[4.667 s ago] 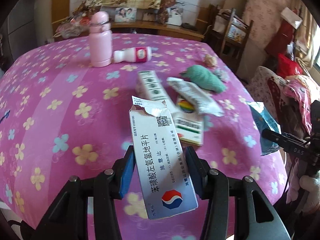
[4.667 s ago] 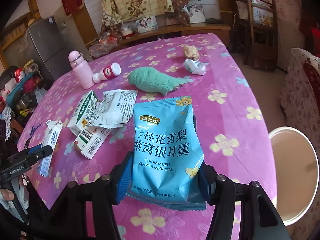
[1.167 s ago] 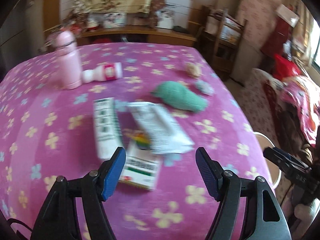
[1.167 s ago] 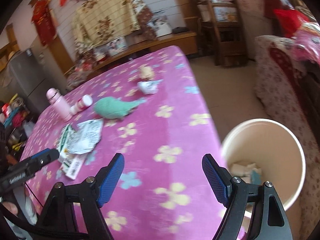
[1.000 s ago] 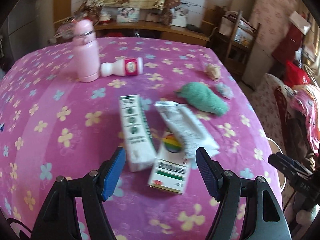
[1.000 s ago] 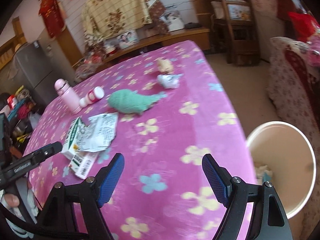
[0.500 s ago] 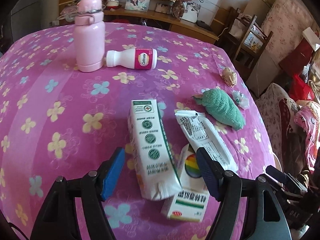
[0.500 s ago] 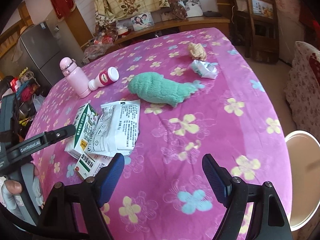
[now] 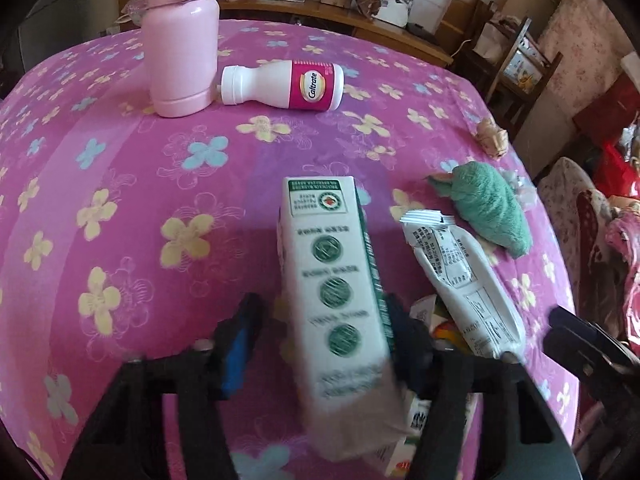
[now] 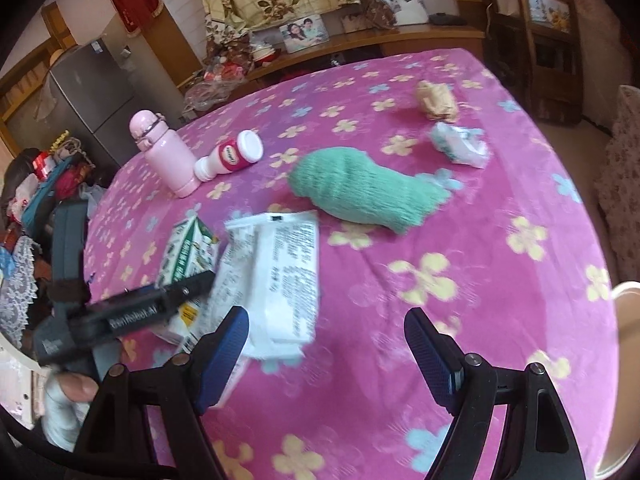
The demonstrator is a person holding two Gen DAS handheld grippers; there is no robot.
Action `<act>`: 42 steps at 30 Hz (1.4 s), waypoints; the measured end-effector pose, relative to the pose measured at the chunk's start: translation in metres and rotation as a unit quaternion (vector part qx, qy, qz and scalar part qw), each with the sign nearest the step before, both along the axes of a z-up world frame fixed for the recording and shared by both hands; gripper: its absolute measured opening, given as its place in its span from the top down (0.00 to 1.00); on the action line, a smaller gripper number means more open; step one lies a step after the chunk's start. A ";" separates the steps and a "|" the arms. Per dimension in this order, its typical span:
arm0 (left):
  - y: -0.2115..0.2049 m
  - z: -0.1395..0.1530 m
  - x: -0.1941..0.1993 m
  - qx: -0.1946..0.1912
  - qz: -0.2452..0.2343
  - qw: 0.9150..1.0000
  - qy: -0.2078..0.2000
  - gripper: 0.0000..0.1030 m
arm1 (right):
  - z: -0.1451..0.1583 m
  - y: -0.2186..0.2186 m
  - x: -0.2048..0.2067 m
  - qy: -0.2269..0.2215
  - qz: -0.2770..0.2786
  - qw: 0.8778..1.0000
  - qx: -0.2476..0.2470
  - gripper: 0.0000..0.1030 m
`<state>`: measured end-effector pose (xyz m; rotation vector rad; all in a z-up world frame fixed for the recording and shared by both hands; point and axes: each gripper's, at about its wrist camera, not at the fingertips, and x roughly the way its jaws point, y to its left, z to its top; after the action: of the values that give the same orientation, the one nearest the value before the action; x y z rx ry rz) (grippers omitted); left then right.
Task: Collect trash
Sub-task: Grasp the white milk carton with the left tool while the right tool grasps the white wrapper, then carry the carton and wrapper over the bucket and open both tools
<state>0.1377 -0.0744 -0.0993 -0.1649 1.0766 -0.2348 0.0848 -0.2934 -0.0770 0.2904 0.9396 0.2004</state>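
So the landmark here is the white and green carton (image 9: 340, 280), lying on its side on the pink flowered tablecloth (image 9: 120, 208); the left gripper (image 9: 320, 332) has come down around it, one finger on each side, and the jaws are closing; the right pad looks up against the carton's green edge, the left blue pad shows a gap, so I wouldn't call it gripped.

Just right of the carton lies a white printed wrapper (image 9: 460, 276), with a flat box (image 9: 432, 316) half buried under both; past the wrapper, further right, sits a rolled green cloth (image 9: 488, 208); beyond that a tan crumpled wad (image 9: 494, 138) near the table edge, and a crumpled whitish scrap (image 10: 458, 142) beside it.

Behind the carton, well apart, a pink flask (image 9: 180, 44) stands upright, with a white pill bottle (image 9: 284, 86) on its side just beside it.

The right gripper (image 10: 326, 346) hangs wide open over bare cloth, right of the carton, nothing between its fingers; the wrapper's corner is beside its left finger.
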 end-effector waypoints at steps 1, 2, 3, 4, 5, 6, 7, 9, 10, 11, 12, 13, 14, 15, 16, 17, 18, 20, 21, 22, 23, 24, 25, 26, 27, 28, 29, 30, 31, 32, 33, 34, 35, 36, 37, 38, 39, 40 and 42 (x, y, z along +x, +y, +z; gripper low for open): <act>0.002 0.002 -0.002 0.004 0.000 1.000 -0.004 0.59 | -0.002 0.005 0.007 0.005 0.005 1.000 0.004 0.20; 0.005 0.005 -0.004 0.010 -0.001 1.000 -0.009 0.59 | -0.003 0.008 0.012 0.007 0.008 1.000 0.007 0.20; 0.007 0.007 -0.005 0.010 -0.002 1.000 -0.011 0.59 | -0.005 0.012 0.018 0.010 0.011 1.000 0.010 0.20; 0.009 0.008 -0.007 0.006 -0.004 1.000 -0.011 0.59 | -0.008 0.017 0.025 0.016 0.015 1.000 0.012 0.20; 0.012 0.008 -0.008 0.003 -0.005 1.000 -0.008 0.59 | -0.011 0.023 0.033 0.023 0.022 0.999 0.015 0.20; 0.014 0.008 -0.009 0.001 -0.005 1.000 -0.008 0.59 | -0.013 0.027 0.037 0.028 0.027 0.999 0.016 0.20; 0.016 0.008 -0.011 0.000 -0.004 1.000 -0.009 0.59 | -0.016 0.034 0.044 0.034 0.034 0.999 0.015 0.20; 0.019 0.009 -0.014 0.000 -0.003 1.000 -0.013 0.59 | -0.022 0.043 0.052 0.042 0.043 0.998 0.010 0.20; 0.021 0.011 -0.015 0.001 -0.001 1.000 -0.016 0.59 | -0.026 0.049 0.056 0.049 0.047 0.998 0.004 0.20; 0.022 0.011 -0.017 0.002 -0.001 1.000 -0.019 0.59 | -0.030 0.052 0.059 0.055 0.050 0.997 -0.001 0.19; 0.022 0.012 -0.019 0.003 -0.001 1.000 -0.020 0.59 | -0.028 0.053 0.058 0.045 0.049 0.998 -0.007 0.19; 0.022 0.014 -0.021 0.002 -0.002 1.000 -0.022 0.60 | -0.027 0.053 0.056 0.040 0.044 0.998 -0.010 0.21; 0.023 0.016 -0.022 0.001 -0.003 1.000 -0.023 0.60 | -0.027 0.052 0.054 0.038 0.045 0.998 -0.005 0.32; 0.023 0.019 -0.025 0.001 -0.004 1.000 -0.028 0.60 | -0.025 0.051 0.051 0.032 0.050 0.998 0.003 0.38; 0.022 0.022 -0.027 0.002 -0.004 0.999 -0.032 0.60 | -0.022 0.050 0.046 0.023 0.050 0.998 -0.003 0.40; 0.021 0.026 -0.030 0.001 -0.004 0.999 -0.037 0.60 | -0.018 0.048 0.040 0.015 0.049 0.999 -0.010 0.42; 0.020 0.030 -0.033 0.000 -0.006 0.999 -0.042 0.60 | -0.014 0.045 0.033 0.005 0.049 0.999 -0.008 0.43; 0.015 0.038 -0.039 -0.001 -0.011 0.999 -0.052 0.60 | -0.007 0.036 0.022 -0.003 0.046 0.999 0.006 0.43; 0.011 0.042 -0.043 0.000 -0.015 0.998 -0.057 0.60 | -0.003 0.032 0.016 -0.007 0.044 0.999 0.010 0.43; 0.007 0.046 -0.047 0.001 -0.020 0.998 -0.062 0.60 | 0.001 0.027 0.007 -0.013 0.041 0.999 0.013 0.43; 0.002 0.050 -0.050 0.001 -0.025 0.997 -0.066 0.60 | 0.005 0.023 -0.001 -0.018 0.041 0.999 0.013 0.43; -0.002 0.053 -0.054 0.002 -0.029 0.997 -0.071 0.60 | 0.007 0.022 -0.005 -0.019 0.041 0.999 0.015 0.43; -0.006 0.057 -0.059 0.002 -0.033 0.997 -0.074 0.60 | 0.009 0.018 -0.012 -0.019 0.042 0.999 0.020 0.43; -0.009 0.060 -0.062 0.000 -0.037 0.996 -0.076 0.60 | 0.011 0.014 -0.018 -0.020 0.043 0.999 0.026 0.43; -0.012 0.062 -0.065 0.000 -0.040 0.996 -0.078 0.60 | 0.013 0.010 -0.025 -0.020 0.047 0.998 0.034 0.43; -0.017 0.064 -0.069 0.000 -0.044 0.996 -0.079 0.60 | 0.014 0.007 -0.033 -0.019 0.052 0.998 0.041 0.43; -0.021 0.066 -0.072 0.000 -0.048 0.996 -0.079 0.60 | 0.016 0.003 -0.040 -0.021 0.052 0.998 0.041 0.43; -0.025 0.066 -0.075 0.000 -0.051 0.995 -0.080 0.60 | 0.017 -0.001 -0.049 -0.024 0.050 0.998 0.038 0.43; -0.031 0.068 -0.078 0.001 -0.056 0.995 -0.081 0.60 | 0.018 -0.005 -0.055 -0.025 0.049 0.998 0.037 0.43; -0.036 0.069 -0.082 0.001 -0.060 0.995 -0.082 0.60 | 0.019 -0.010 -0.062 -0.027 0.046 0.998 0.039 0.43; -0.042 0.069 -0.085 0.001 -0.065 0.994 -0.083 0.60 | 0.020 -0.015 -0.069 -0.030 0.042 0.998 0.040 0.43; -0.049 0.070 -0.089 0.001 -0.071 0.994 -0.084 0.60 | 0.021 -0.022 -0.076 -0.034 0.035 0.998 0.042 0.43; -0.055 0.072 -0.092 0.001 -0.076 0.993 -0.085 0.60 | 0.023 -0.030 -0.084 -0.038 0.026 0.998 0.045 0.43; -0.062 0.073 -0.095 0.001 -0.082 0.993 -0.087 0.60 | 0.025 -0.037 -0.090 -0.041 0.019 0.998 0.047 0.43; -0.070 0.074 -0.099 0.001 -0.089 0.992 -0.090 0.60 | 0.026 -0.045 -0.096 -0.044 0.011 0.998 0.048 0.43; -0.078 0.076 -0.102 0.002 -0.095 0.991 -0.092 0.60 | 0.028 -0.053 -0.103 -0.047 0.002 0.998 0.043 0.43; -0.086 0.077 -0.106 0.002 -0.103 0.990 -0.094 0.60 | 0.029 -0.061 -0.109 -0.051 -0.007 0.998 0.037 0.43; -0.096 0.079 -0.109 0.002 -0.112 0.989 -0.096 0.60 | 0.031 -0.068 -0.116 -0.054 -0.015 0.998 0.034 0.43; -0.113 0.081 -0.114 0.002 -0.126 0.987 -0.099 0.60 | 0.033 -0.083 -0.125 -0.057 -0.033 0.997 0.033 0.43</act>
<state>0.0236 -0.1876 -0.0187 0.0006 0.8990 -0.4668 -0.0400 -0.3765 -0.0442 0.3672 0.8105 0.1862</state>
